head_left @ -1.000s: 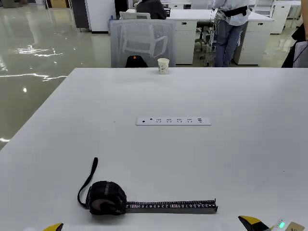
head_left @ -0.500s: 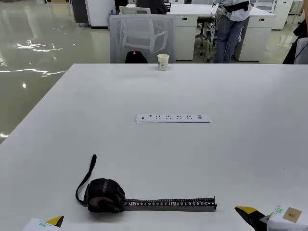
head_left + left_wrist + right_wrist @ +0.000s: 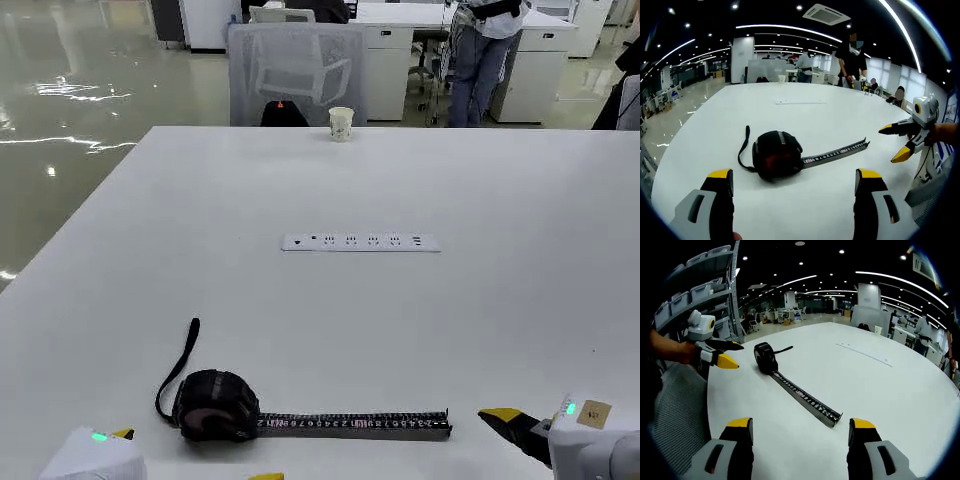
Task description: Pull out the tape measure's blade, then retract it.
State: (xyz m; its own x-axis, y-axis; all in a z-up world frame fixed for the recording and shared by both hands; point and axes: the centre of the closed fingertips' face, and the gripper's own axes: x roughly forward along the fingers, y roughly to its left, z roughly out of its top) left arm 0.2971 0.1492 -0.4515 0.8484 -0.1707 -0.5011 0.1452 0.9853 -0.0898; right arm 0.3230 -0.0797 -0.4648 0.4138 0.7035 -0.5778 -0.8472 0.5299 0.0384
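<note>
A black tape measure (image 3: 212, 404) lies on the white table (image 3: 500, 300) near its front edge. Its blade (image 3: 355, 424) stretches out to the right and its strap (image 3: 178, 365) trails to the left. My left gripper (image 3: 193, 456) stands open just in front of the case, which lies ahead of its jaws in the left gripper view (image 3: 776, 154). My right gripper (image 3: 510, 425) is open to the right of the blade's end. In the right gripper view the blade (image 3: 802, 397) ends just ahead of the open jaws, with the case (image 3: 765, 356) further off.
A white power strip (image 3: 360, 242) lies mid-table. A paper cup (image 3: 341, 123) stands at the far edge, with a grey mesh chair (image 3: 295, 75) behind it. A person (image 3: 485, 50) stands by desks beyond.
Both grippers have come further up into the head view, closer to the tape measure. The tape measure and its blade lie as before. The head camera has tipped down a little.
</note>
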